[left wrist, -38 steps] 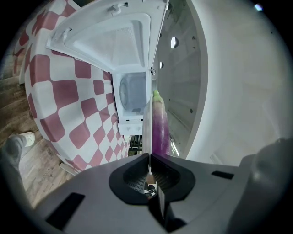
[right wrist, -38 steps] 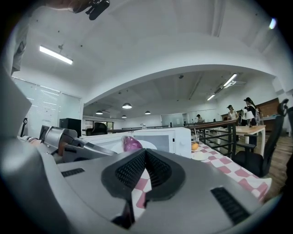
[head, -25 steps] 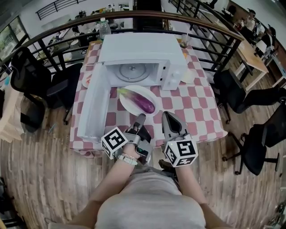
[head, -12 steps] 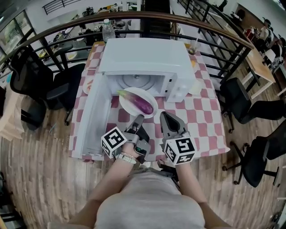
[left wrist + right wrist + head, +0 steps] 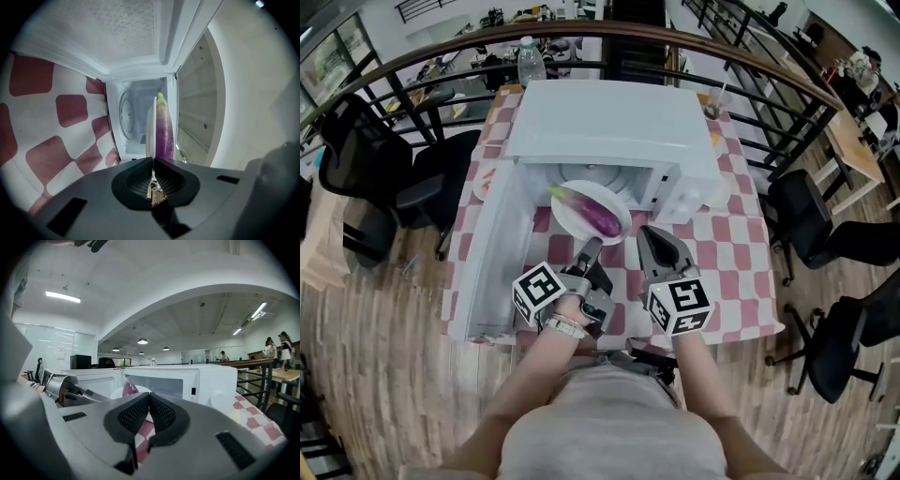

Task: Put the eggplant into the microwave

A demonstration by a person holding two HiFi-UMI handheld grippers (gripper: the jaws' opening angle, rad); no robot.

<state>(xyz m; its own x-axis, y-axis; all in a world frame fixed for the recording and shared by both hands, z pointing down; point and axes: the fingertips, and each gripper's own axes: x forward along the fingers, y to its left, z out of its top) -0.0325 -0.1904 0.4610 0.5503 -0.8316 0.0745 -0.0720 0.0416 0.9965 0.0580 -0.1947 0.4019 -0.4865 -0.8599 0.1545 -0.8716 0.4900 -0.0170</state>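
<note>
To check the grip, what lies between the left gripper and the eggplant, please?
Only the rim of the white plate, which the left gripper pinches, seen in the left gripper view.

A person's left tool grips the near rim of a white plate carrying a purple eggplant, holding it at the mouth of a white microwave on a red-checked desk. The microwave door hangs open on the left. The right tool hovers just right of the plate.
</note>
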